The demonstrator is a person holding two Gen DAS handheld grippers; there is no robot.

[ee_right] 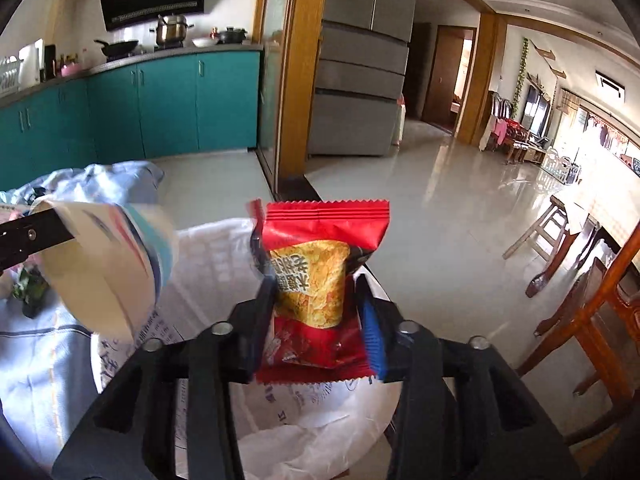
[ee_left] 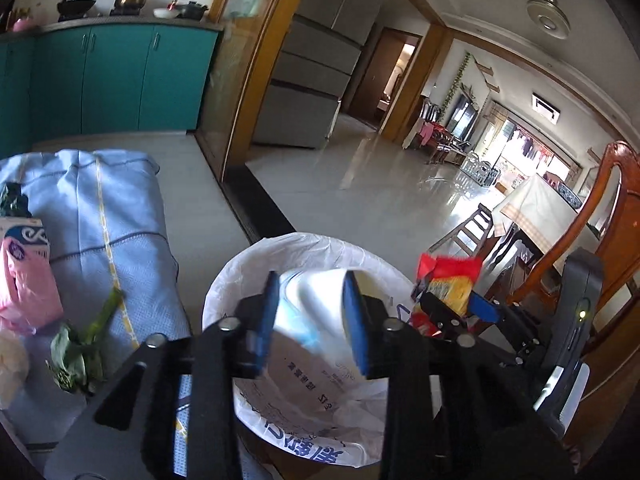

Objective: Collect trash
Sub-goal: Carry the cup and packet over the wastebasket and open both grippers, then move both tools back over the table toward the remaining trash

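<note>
Between the pads of our left gripper sits a white paper cup, blurred; we cannot tell whether the pads press it or have let go. Just below and ahead of it gapes the bin, lined with a white bag. Our right gripper has a red snack packet between its jaws, over the same bin; the left pad touches it, but a gap seems to show on the right side, so we cannot say it is clamped. We judge both pieces are at the drop, not yet in the bin. Left of the left gripper, on the table with its blue cloth, a wilted green leaf and a pink bag remain to collect, so the job looks partway done.
</note>
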